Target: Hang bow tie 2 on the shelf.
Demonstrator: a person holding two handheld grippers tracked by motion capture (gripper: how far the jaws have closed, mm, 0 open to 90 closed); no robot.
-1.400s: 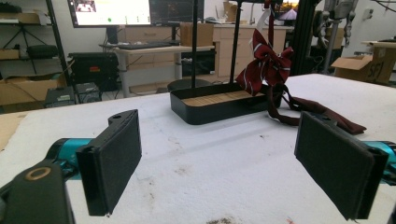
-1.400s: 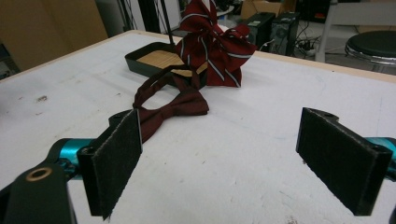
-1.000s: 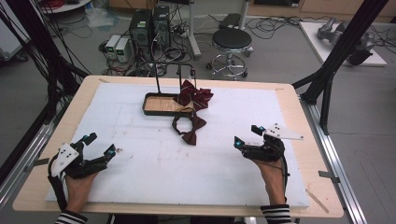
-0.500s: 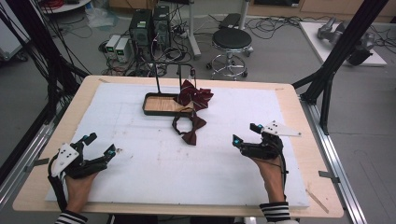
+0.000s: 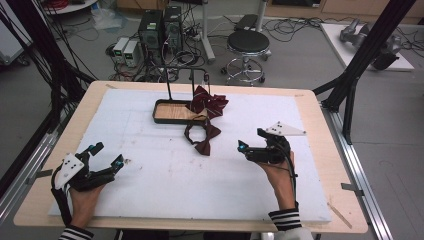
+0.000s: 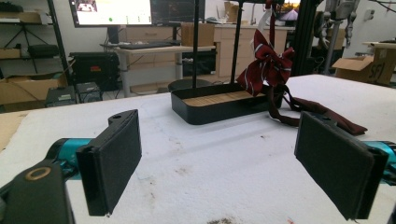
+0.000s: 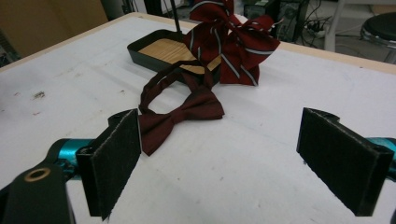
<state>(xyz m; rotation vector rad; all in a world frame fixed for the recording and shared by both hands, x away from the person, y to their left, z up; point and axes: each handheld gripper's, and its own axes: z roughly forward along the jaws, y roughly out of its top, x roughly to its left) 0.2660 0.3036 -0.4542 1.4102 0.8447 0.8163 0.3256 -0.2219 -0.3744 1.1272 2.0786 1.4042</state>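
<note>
Bow tie (image 5: 204, 137), the plain dark red one, lies flat on the counter (image 5: 165, 175), just near of the black tray (image 5: 172, 111). A striped bow tie (image 5: 207, 100) hangs from the stand at the tray's right end. Your right claw (image 5: 248, 147) is wide and holds nothing. Your left claw (image 5: 107, 160) is wide too, at the near left. No grab has started, I think. Next, reach your right claw forward over the plain tie's knot and close gently.

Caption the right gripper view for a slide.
Open right gripper faces a plain maroon bow tie lying before a striped bow tie and black tray.
</note>
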